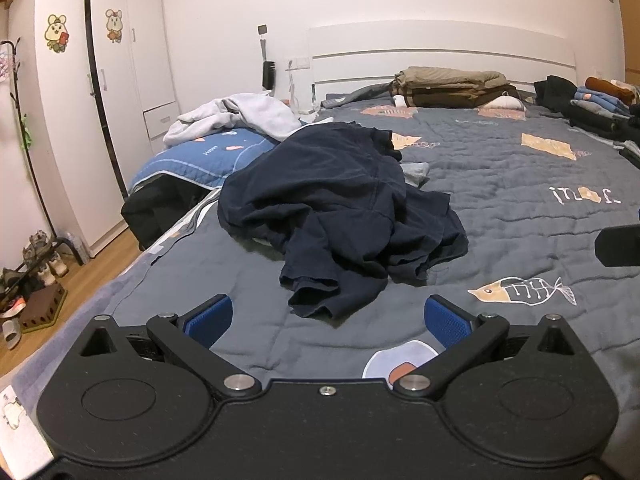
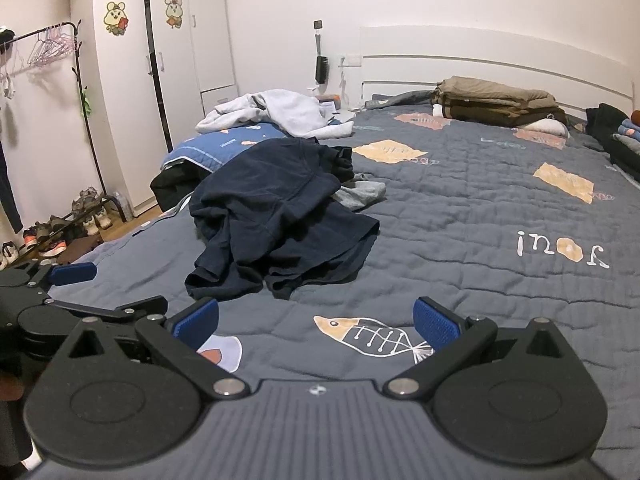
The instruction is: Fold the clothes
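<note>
Dark navy garment point(image 1: 344, 208) lies crumpled in a heap on the grey quilted bed cover point(image 1: 500, 184), towards the left side of the bed, with a hem or sleeve end point(image 1: 316, 300) trailing closest to the camera. A small grey piece of cloth point(image 2: 360, 194) pokes out from under its far right edge; cannot tell whether it is a separate item. Left tongs point(image 1: 328, 322) are spread wide, blue pads well apart, nothing between them, hovering just short of the trailing hem and angled down at the bed. Right tongs point(image 2: 316, 320) are likewise wide and empty, over the fish print point(image 2: 372, 338), a little further from the heap's right-hand hem point(image 2: 320, 276). Judgement: step in hand is the first pick, to lift and spread the garment flat before any fold. To do it well, each pair of tongs should probably take a single layer at an identifiable edge, not a bunched handful, so the cloth opens when raised; the two near hems look the most reachable. Risks: pinching the quilt along with the cloth, and dragging the grey piece up too. There is bare cover to the right for laying it flat. Further out: a white garment point(image 1: 240, 116) on a blue quilt point(image 1: 208, 156) behind left, folded stacks point(image 1: 452, 88) by the headboard point(image 1: 440, 48).
</note>
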Demonstrator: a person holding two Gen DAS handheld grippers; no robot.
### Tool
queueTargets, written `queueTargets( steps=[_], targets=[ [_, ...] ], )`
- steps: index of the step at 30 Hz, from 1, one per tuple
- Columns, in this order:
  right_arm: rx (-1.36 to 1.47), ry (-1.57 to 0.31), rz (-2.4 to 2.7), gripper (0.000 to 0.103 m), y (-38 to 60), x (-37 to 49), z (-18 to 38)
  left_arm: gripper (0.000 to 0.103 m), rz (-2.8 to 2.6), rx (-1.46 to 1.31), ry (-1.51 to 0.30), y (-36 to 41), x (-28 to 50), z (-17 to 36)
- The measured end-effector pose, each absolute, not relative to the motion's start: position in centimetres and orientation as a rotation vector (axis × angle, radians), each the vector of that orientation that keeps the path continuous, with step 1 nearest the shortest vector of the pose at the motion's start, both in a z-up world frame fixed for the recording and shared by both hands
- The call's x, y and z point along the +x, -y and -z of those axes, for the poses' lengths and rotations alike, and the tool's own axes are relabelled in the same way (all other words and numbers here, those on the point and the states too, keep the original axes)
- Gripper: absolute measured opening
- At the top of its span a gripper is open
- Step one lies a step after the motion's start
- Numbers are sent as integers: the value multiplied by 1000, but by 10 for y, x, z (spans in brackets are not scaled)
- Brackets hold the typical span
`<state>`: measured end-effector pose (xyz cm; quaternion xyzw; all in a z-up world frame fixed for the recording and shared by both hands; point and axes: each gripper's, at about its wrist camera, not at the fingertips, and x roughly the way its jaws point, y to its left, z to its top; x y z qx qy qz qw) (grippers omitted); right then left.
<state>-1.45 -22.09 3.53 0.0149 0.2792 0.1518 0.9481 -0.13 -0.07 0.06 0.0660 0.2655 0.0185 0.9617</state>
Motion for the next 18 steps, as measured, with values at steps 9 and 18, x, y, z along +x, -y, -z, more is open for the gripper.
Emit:
queueTargets(
  steps=[9, 18],
  targets=[
    [29, -565, -309, 103, 220, -15, -35, 103, -35, 127, -545, 1, -2, 0],
    [29, -568, -310, 103, 220, -15, -35, 103, -27, 129, -550, 2, -3, 2]
  ],
)
